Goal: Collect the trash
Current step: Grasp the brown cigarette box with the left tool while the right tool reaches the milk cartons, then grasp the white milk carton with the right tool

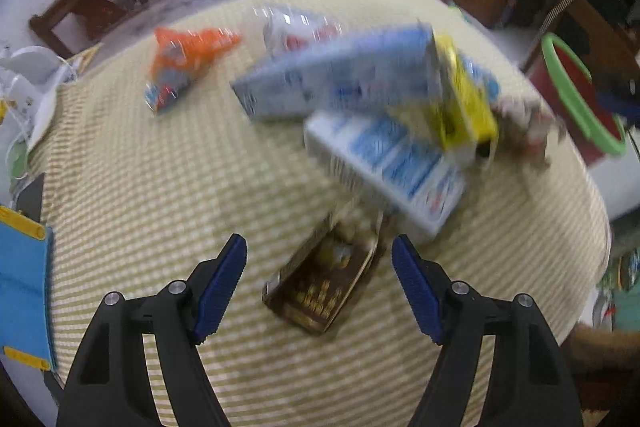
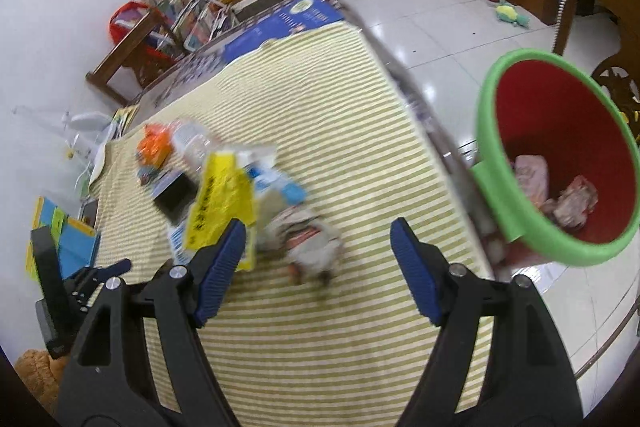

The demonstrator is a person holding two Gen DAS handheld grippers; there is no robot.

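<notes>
Trash: boxes and wrappers strewn on striped tabletop
Bin: beside tabletop, scraps inside
Left claw: wide, empty
Right claw: wide, empty

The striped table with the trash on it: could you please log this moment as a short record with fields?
surface: yellow-striped cloth
bin: red bin with green rim, beside table edge, crumpled scraps inside
trash left: brown box, blue cartons, yellow packet, orange wrapper, crumpled paper
left gripper: open, empty, over brown box
right gripper: open, empty
</notes>
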